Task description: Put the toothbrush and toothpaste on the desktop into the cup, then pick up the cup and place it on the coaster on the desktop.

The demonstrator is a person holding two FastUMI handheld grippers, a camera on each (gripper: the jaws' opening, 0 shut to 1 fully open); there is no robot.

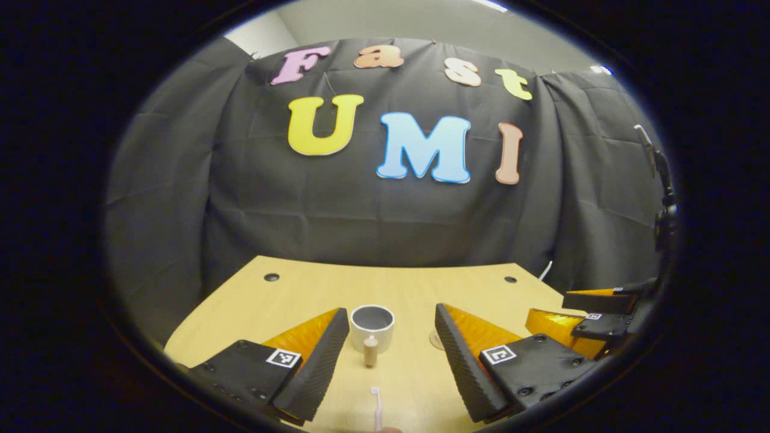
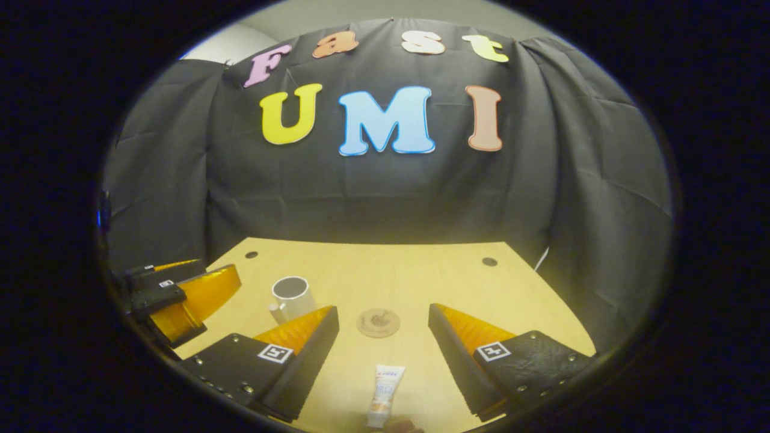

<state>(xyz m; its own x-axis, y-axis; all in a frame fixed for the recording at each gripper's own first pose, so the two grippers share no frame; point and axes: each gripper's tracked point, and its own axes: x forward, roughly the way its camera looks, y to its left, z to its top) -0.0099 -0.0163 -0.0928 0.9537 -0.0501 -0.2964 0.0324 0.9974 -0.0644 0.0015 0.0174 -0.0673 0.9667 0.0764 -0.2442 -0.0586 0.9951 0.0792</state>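
risk: toothbrush (image 1: 376,406) is thin and lies flat on the desk (image 1: 409,288), so fingers can slip over it or push it away if they close too high. i judge same for toothpaste (image 2: 385,388), soft tube can squash or turn.
risk 2: cup (image 1: 372,326) is light, can tip when smth long is dropped in at an angle.
left gripper (image 1: 391,361): jaws wide apart, holds nothing, touches nothing; toothbrush is between and below the fingers, cup straight ahead, its handle toward the camera.
right gripper (image 2: 383,361): also wide open, empty; toothpaste lies on the desk between its fingers, near bottom edge.
coaster (image 2: 378,322): flat on desk, ahead of right gripper, apart from cup, nothing on it.
progress: looks like nothing is in cup yet.
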